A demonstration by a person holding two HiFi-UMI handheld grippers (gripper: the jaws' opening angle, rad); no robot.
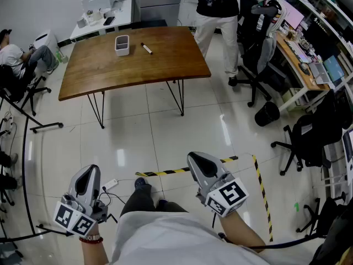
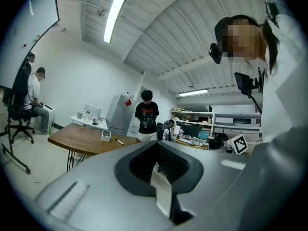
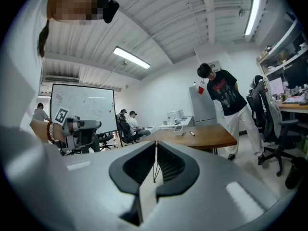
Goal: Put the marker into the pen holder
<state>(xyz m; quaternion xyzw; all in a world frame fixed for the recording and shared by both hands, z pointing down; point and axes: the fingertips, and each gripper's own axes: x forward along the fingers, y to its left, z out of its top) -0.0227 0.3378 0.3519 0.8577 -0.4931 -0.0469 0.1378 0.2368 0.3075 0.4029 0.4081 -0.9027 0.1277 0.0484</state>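
Seen from the head camera, the left gripper (image 1: 88,174) and right gripper (image 1: 198,160) are held low near the person's body, above a tiled floor (image 1: 165,126). Each gripper's jaws are pressed together with nothing between them. Well ahead, the marker (image 1: 146,48) lies on the wooden worktop (image 1: 110,73), just right of the white pen holder (image 1: 122,44), not touching it.

- A wooden table (image 1: 165,59) on thin black hairpin legs stood ahead of me on glossy white floor tiles (image 1: 165,126).
- Yellow-black tape (image 1: 165,171) marked the floor near me.
- Black office chairs (image 1: 263,54) and a cluttered desk (image 1: 292,54) lined my right.
- Tube lights (image 2: 114,13) lit the ribbed ceiling (image 2: 192,42).
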